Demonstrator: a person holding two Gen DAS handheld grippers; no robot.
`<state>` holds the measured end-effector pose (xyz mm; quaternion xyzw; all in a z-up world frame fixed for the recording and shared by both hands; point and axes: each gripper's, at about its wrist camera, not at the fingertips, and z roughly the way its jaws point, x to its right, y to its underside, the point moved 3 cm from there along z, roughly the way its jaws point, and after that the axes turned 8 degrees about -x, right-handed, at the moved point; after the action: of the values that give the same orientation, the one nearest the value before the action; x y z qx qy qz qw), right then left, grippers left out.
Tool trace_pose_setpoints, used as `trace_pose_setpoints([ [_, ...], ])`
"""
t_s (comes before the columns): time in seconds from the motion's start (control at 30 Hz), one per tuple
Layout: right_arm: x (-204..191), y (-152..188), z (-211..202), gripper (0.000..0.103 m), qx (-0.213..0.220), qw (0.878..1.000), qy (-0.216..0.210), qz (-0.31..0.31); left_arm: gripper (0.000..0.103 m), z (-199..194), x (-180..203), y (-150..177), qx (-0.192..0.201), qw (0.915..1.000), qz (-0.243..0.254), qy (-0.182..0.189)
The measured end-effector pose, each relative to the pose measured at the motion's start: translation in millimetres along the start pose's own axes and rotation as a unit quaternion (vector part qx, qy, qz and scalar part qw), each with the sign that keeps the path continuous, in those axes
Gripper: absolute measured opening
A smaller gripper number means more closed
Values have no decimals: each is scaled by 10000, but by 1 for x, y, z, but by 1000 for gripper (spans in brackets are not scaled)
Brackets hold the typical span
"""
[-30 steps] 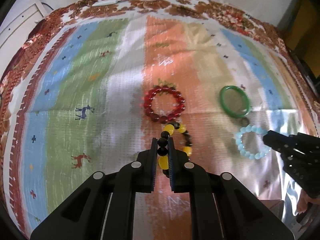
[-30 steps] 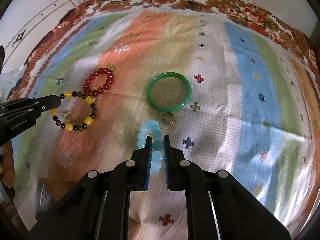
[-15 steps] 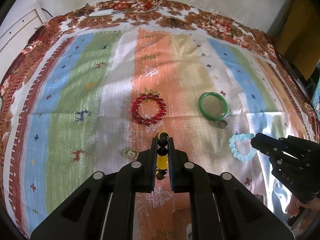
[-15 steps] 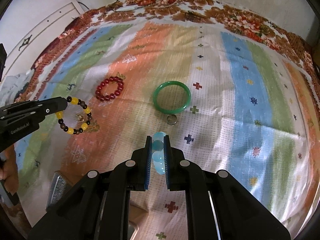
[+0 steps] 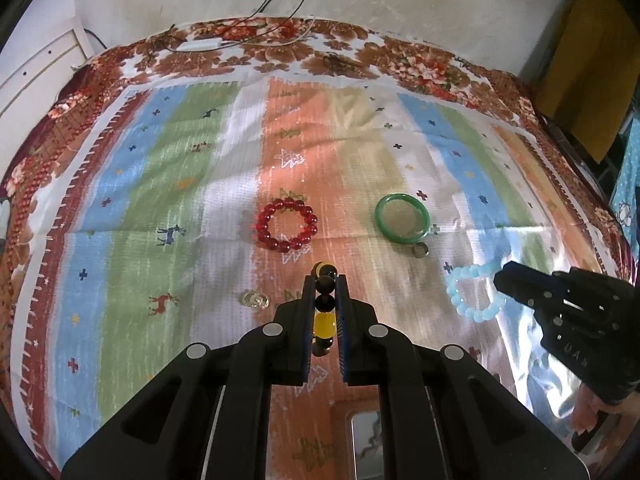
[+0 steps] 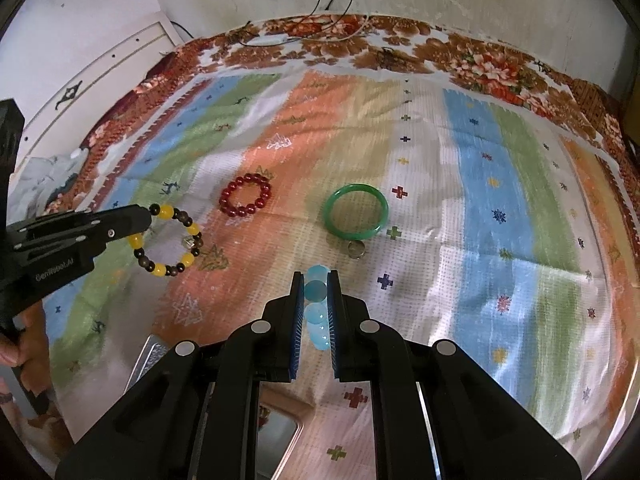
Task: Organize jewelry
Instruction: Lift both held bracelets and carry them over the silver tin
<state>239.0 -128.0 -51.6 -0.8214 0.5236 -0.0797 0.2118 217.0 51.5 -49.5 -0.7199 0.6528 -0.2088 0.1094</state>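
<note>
Left wrist view: yellow-and-black bead bracelet (image 5: pixel 324 312) is clenched in the left gripper (image 5: pixel 325 280), now raised higher off the striped cloth (image 5: pixel 160 168).
Right wrist view: pale blue bead bracelet (image 6: pixel 316 312) is gripped by the right gripper (image 6: pixel 315 276), likewise lifted.
Meaning: both are judged ready for stowing.
Left behind: glossy red bead bracelet (image 5: pixel 287 224), smooth green bangle (image 5: pixel 402 219), small metal ring (image 5: pixel 420 249).
</note>
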Motion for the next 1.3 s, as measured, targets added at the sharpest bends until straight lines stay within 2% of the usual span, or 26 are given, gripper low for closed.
trace_pose_setpoints([
  [0.63,-10,19,-33,12,275,9995,-140,-50,9,-43,8,27,382,9990,23,234],
  [1.3,-29,57,-63,12,407,9984,-355,-173,9,-72,43,71,609,9973,320,257],
])
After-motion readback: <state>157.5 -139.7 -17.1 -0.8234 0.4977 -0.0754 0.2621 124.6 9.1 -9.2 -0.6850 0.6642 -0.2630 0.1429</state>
